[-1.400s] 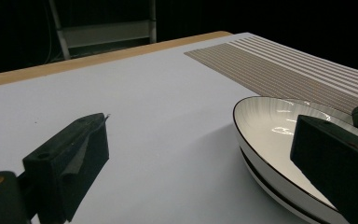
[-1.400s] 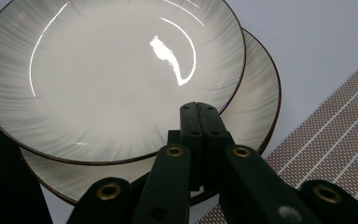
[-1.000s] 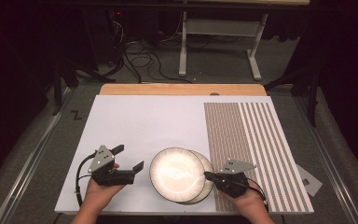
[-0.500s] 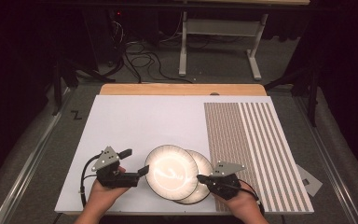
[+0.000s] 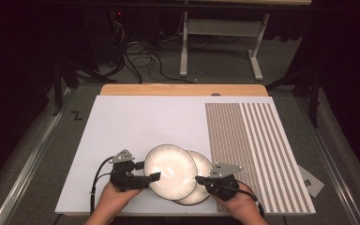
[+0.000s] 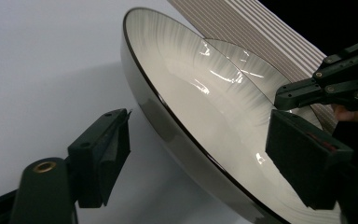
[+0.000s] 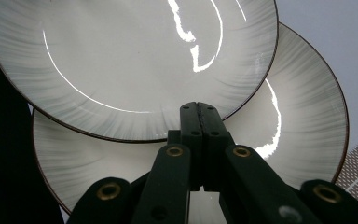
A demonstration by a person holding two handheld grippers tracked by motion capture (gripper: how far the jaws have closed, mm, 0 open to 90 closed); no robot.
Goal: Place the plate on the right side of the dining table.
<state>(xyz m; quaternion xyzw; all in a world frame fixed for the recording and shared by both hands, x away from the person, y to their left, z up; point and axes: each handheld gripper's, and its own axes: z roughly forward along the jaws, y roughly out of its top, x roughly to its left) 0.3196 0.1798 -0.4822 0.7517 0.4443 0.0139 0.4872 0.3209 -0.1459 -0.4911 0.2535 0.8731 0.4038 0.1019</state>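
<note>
Two pale plates with dark rims lie overlapping near the front edge of the white board. The upper plate [image 5: 170,169] [image 6: 205,107] [image 7: 121,60] partly covers the lower plate [image 5: 205,169] [image 6: 256,74] [image 7: 303,93], which pokes out to its right. My left gripper [image 5: 148,170] [image 6: 200,144] is open with the upper plate's left rim between its jaws. The jaws have just been closing, and a gap still shows at the outer pad [image 6: 105,149]. My right gripper [image 5: 199,179] [image 7: 199,109] is shut and empty. Its tips sit over the lower plate, right at the upper plate's edge.
The white board [image 5: 136,122] has a brown-and-white striped panel [image 5: 253,140] on its right side and a wooden strip [image 5: 183,89] along the back. Both hands come in at the board's front edge. Cables and a table frame lie on the dark floor beyond.
The upper plate has slid left, uncovering more of the lower one. My left gripper moved right onto its rim and its jaws narrowed. The right gripper barely shifted.
</note>
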